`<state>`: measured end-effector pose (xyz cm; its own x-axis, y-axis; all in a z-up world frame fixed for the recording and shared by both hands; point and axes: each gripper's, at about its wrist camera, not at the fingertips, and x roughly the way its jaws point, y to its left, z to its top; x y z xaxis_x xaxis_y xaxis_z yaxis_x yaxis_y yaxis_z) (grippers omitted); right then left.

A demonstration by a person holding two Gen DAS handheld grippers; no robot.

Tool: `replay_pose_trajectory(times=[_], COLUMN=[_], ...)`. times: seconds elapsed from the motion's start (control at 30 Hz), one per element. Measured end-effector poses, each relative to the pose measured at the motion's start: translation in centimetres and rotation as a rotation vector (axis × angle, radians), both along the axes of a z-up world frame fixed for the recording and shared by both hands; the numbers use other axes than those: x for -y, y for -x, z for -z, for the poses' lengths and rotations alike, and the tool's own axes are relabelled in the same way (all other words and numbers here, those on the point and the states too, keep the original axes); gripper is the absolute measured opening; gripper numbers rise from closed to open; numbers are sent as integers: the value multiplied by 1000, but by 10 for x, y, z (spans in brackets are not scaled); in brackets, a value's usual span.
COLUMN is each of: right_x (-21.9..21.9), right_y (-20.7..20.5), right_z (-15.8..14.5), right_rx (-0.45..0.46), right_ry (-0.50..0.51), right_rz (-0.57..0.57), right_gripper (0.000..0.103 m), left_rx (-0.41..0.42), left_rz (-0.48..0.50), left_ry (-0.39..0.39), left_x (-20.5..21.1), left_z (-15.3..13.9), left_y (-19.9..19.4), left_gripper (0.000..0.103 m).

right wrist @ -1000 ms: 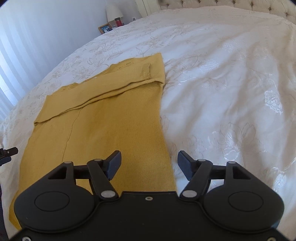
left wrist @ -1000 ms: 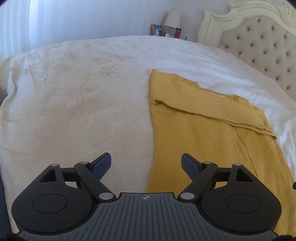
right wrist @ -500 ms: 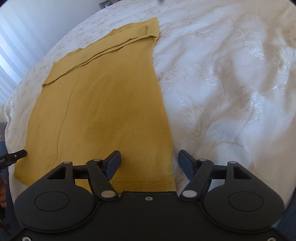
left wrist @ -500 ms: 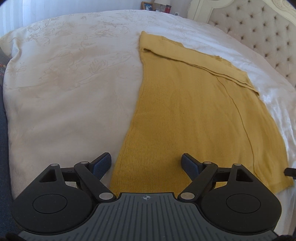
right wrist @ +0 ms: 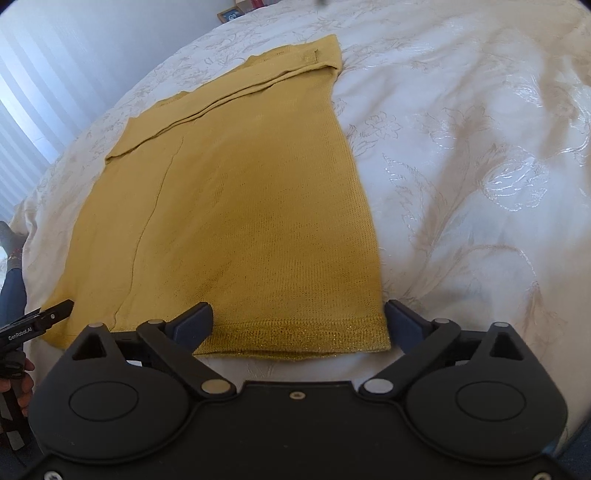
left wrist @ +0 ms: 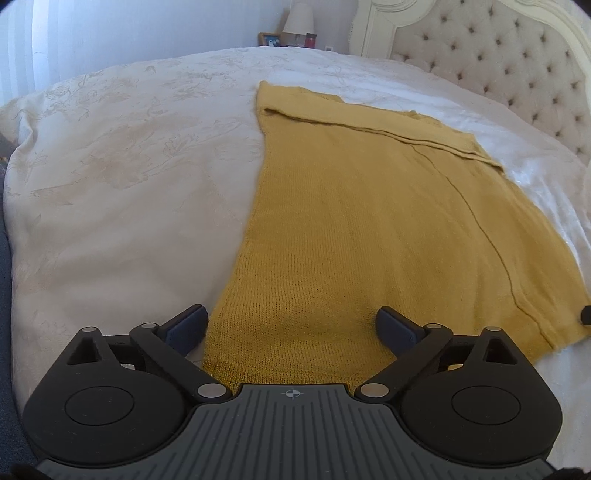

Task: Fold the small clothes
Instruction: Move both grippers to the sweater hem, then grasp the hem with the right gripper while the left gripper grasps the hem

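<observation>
A mustard-yellow knit top [left wrist: 369, 206] lies flat on the white bedspread, its sleeves folded in across the far end. In the left wrist view my left gripper [left wrist: 291, 326] hovers over the near left corner of the hem, jaws opening wide, fabric below them but not pinched. In the right wrist view the same top [right wrist: 236, 206] shows its ribbed hem [right wrist: 295, 332] close by. My right gripper [right wrist: 299, 323] straddles the near right corner of that hem, jaws opening, the pads clear of the cloth. A finger of the left gripper [right wrist: 51, 314] shows at the left edge.
The white embroidered bedspread [left wrist: 122, 177] spreads wide on both sides of the top. A tufted cream headboard [left wrist: 517, 62] stands at the right. A lamp [left wrist: 299, 18] and small items sit on a nightstand beyond the bed. A person's leg [right wrist: 11, 266] shows at the bed's left edge.
Both grippers have moved in toward the near hem of the top and lowered over it. The jaws of both have spread wider than before.
</observation>
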<state>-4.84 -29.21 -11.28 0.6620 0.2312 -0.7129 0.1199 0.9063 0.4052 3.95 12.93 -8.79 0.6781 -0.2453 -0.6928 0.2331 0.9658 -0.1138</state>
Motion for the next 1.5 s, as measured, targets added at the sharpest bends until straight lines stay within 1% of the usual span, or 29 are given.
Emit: replay_pose_trajectory(times=[0.1, 0.2, 0.4, 0.53, 0.63, 0.73, 0.83, 0.87, 0.93, 0.97, 1.0, 1.03, 1.07, 1.17, 1.2, 1.27, 1.37, 1.4, 1.43, 1.47, 1.5], right_x=[0, 4, 12, 12, 15, 19, 17, 17, 17, 18, 20, 22, 25, 30, 30, 29, 28, 29, 30, 32, 36], right_y=[2, 5, 9, 9, 10, 12, 11, 11, 13, 13, 15, 15, 17, 18, 19, 20, 24, 25, 26, 26, 26], right_z=[2, 3, 5, 6, 7, 7, 5, 4, 3, 3, 3, 4, 4, 3, 2, -6, -16, -19, -19, -19, -16], right_rx=[11, 24, 45, 53, 59, 65, 63, 64, 66, 66, 61, 59, 60, 47, 45, 41, 52, 47, 34, 23, 18], right_ry=[-3, -41, -111, -119, -147, -175, -165, -159, -152, -157, -170, -182, -198, -198, -186, -147, -73, -41, -10, 6, -23], right_rz=[12, 29, 57, 63, 75, 85, 86, 88, 94, 98, 108, 119, 135, 168, 172, 171, 172, 176, 188, 197, 201], right_gripper=[102, 102, 102, 102, 103, 103, 103, 101, 90, 77, 66, 63, 58, 20, 15, 13, 12, 7, 7, 7, 7], left_rx=[2, 10, 7, 3, 2, 4, 5, 6, 8, 11, 12, 11, 10, 9, 9, 3, -18, -22, -27, -32, -37], left_rz=[2, 22, 25, 25, 25, 22, 20, 18, 16, 12, 10, 9, 8, 7, 6, 1, -2, -5, -10, -16, -23], left_ry=[-13, -12, 55, 47, 34, 41, 47, 47, 45, 43, 42, 47, 50, 55, 57, 64, 91, 97, 104, 108, 108], left_x=[2, 0, -9, -8, -6, -7, -7, -6, -5, -6, -6, -7, -7, -10, -10, -12, -17, -18, -18, -19, -20], left_z=[-1, 0, -2, -3, -4, -4, -3, -3, -3, -4, -4, -4, -4, -6, -6, -9, -14, -16, -18, -19, -20], left_y=[1, 2, 3, 3, 4, 4, 4, 3, 4, 4, 4, 4, 4, 5, 5, 5, 6, 6, 7, 8, 8], left_gripper=[99, 99, 99, 98, 98, 98, 97, 97, 96, 92, 91, 91, 91, 89, 87, 84, 84, 84, 84, 84, 84])
